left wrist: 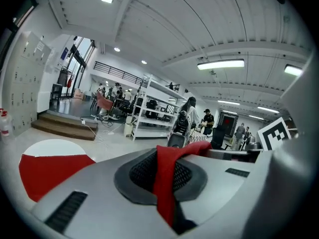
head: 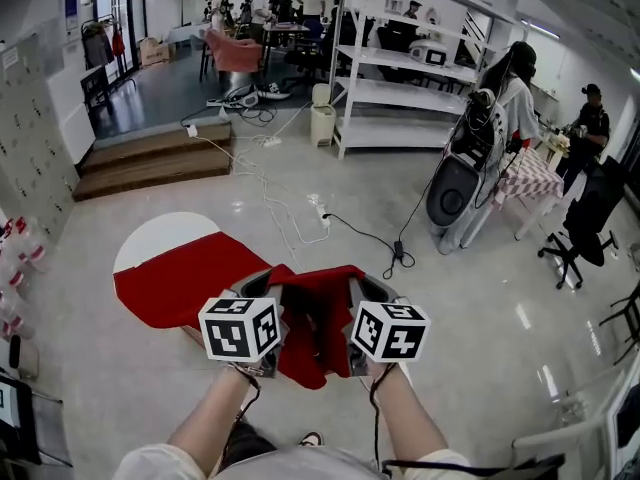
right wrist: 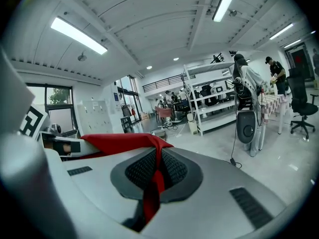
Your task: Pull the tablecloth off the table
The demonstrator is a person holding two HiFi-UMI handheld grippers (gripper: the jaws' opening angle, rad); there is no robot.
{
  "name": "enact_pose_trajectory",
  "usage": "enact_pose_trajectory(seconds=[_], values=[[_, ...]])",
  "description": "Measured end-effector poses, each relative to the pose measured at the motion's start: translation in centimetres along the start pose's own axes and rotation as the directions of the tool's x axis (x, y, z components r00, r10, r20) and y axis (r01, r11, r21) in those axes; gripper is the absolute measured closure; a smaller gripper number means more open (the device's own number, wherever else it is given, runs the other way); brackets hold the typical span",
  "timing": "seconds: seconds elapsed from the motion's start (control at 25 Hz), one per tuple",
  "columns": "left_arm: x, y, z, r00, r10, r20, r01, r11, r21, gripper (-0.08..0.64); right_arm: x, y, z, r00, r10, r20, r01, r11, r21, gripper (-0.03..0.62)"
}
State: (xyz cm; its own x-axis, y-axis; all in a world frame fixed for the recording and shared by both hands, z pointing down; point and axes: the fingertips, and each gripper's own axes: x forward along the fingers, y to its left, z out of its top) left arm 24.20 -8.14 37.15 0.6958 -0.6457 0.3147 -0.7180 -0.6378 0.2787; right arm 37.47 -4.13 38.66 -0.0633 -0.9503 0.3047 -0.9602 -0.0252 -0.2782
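Note:
A red tablecloth [head: 180,273] lies half on a round white table [head: 160,236], whose far part is bare. The cloth's near edge is lifted off the table and stretched between my two grippers, with a fold hanging down between them [head: 315,343]. My left gripper [head: 262,290] is shut on the tablecloth [left wrist: 167,176], which runs as a red strip between its dark pads [left wrist: 142,176]. My right gripper [head: 362,290] is also shut on the tablecloth [right wrist: 152,183], pinched between its pads [right wrist: 172,171]. Both grippers are held side by side in front of me, to the right of the table.
Cables [head: 300,213] trail across the grey floor beyond the table. A white shelving rack [head: 400,78] and a bin [head: 322,118] stand further back, wooden steps [head: 150,158] at the left. People stand by a checked table [head: 530,178] at the right, next to an office chair [head: 585,223].

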Motion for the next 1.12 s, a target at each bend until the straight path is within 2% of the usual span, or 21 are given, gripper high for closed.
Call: enact_pose_trajectory(seconds=[0.2, 0.52, 0.68, 0.8, 1.12], values=[[1.0, -2.9, 0.0, 0.998, -0.058, -0.02, 0.059, 0.997, 0.05, 0.538, -1.8, -2.1, 0.7, 0.998, -0.049, 0.041, 0.048, 0.999, 0.021, 0.565], [3.2, -6.3, 0.0, 0.988, -0.152, -0.043, 0.155, 0.985, 0.082, 0.538, -4.0, -5.6, 1.8, 0.986, -0.15, 0.075, 0.147, 0.988, 0.053, 0.565], [4.8, -8.5, 0.6, 0.968, -0.24, -0.068, 0.245, 0.966, 0.086, 0.538, -5.0, -7.1, 3.3, 0.964, -0.239, 0.115, 0.228, 0.968, 0.103, 0.565], [5.8, -9.5, 1.0, 0.953, -0.294, -0.068, 0.298, 0.952, 0.075, 0.538, -5.8, -7.8, 3.8, 0.95, -0.285, 0.129, 0.273, 0.957, 0.102, 0.565], [8.1, -9.3, 1.4, 0.928, -0.36, -0.096, 0.367, 0.928, 0.068, 0.538, -6.1, -8.7, 5.0, 0.912, -0.379, 0.155, 0.369, 0.925, 0.09, 0.565]])
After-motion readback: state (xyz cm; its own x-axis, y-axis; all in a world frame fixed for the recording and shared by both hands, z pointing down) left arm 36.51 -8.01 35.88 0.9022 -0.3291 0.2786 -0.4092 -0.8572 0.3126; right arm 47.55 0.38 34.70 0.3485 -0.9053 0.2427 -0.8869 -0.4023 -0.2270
